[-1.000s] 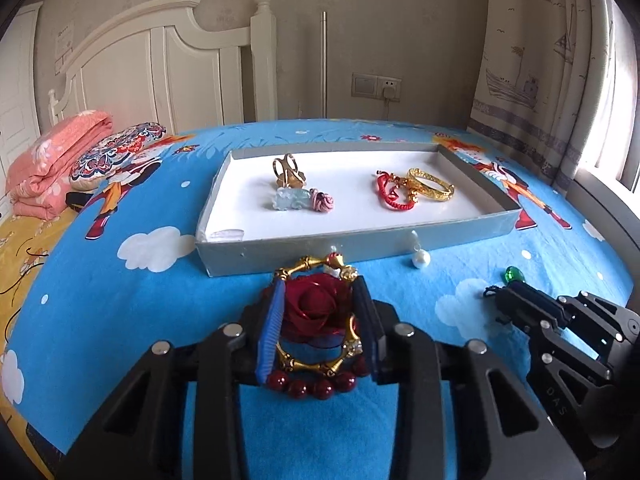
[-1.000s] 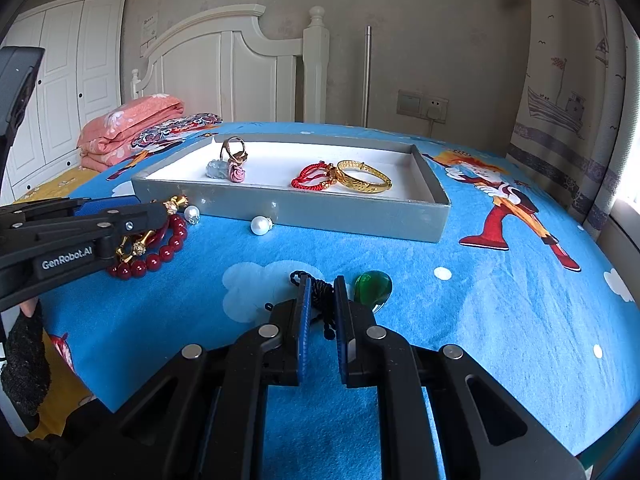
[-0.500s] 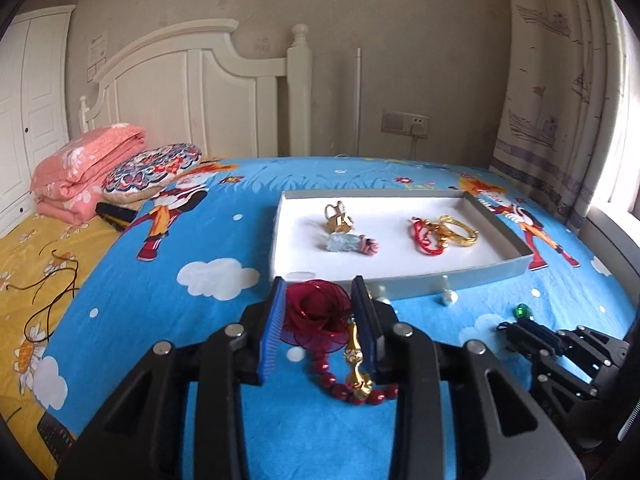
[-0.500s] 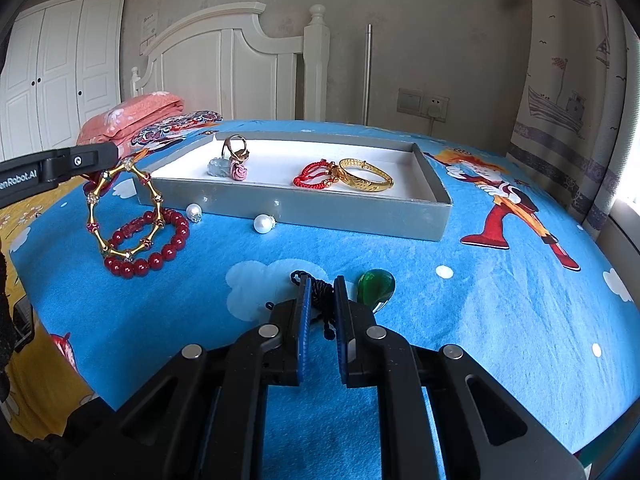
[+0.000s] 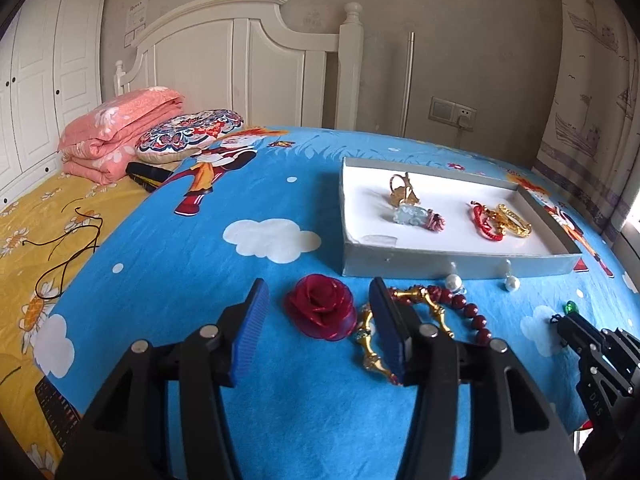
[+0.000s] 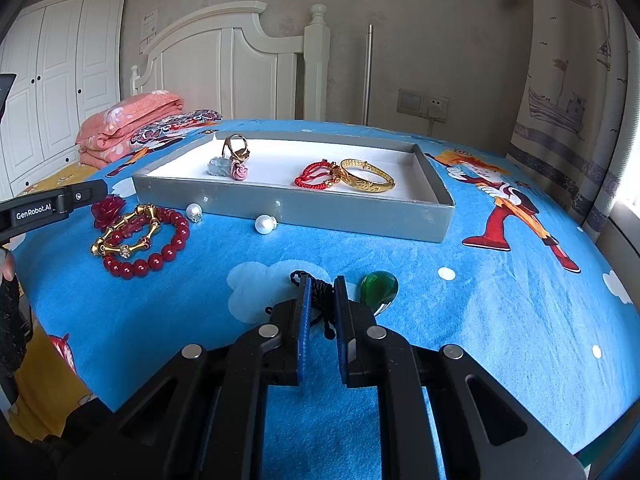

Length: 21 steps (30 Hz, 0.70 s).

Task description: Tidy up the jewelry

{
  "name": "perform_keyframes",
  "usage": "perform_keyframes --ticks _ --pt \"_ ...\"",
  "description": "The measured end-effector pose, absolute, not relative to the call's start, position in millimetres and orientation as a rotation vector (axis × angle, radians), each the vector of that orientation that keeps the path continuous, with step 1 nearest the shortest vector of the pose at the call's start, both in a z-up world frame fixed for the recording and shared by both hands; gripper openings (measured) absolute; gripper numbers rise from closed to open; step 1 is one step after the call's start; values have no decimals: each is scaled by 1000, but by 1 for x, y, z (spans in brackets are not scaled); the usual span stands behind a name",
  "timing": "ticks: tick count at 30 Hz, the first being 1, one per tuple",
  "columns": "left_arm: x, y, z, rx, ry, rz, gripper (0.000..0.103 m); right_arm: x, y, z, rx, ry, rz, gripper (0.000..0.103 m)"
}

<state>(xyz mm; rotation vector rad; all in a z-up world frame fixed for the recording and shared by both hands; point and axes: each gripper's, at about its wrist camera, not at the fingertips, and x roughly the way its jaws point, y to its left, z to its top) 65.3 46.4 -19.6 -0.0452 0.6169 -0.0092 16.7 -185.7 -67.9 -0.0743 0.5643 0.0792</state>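
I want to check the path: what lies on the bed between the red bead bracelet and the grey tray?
Two pearl earrings lie on the blue sheet before the grey tray, right of the red bead bracelet; right wrist view shows this.

Left wrist view: the blue-padded left gripper finger covers part of the gold bamboo-link bracelet. The green teardrop pendant far right is too tiny to make out.

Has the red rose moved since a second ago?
Yes. The red rose, then clamped in the left gripper, now lies free between its opening jaws, further left of the tray.
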Motion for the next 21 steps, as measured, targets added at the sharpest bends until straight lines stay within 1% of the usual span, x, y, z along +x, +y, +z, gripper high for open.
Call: perform_keyframes --ticks 3,7,8,9,15,21 --pt "77 48 -29 -40 674 -17 51 17 -186 -68 -74 565 79 12" --pt "89 44 -38 -30 704 -18 51 17 -185 -68 -80 565 76 12" --pt "91 44 -39 -31 705 -14 50 18 -185 -68 -83 564 75 12" --pt "92 44 -40 -42 705 -16 44 18 -184 -68 -86 563 74 12" --pt "78 43 -37 -37 655 -6 43 13 -180 -64 -96 536 84 11" --pt "49 34 -18 -12 585 -18 43 1 -174 -49 -107 491 90 11"
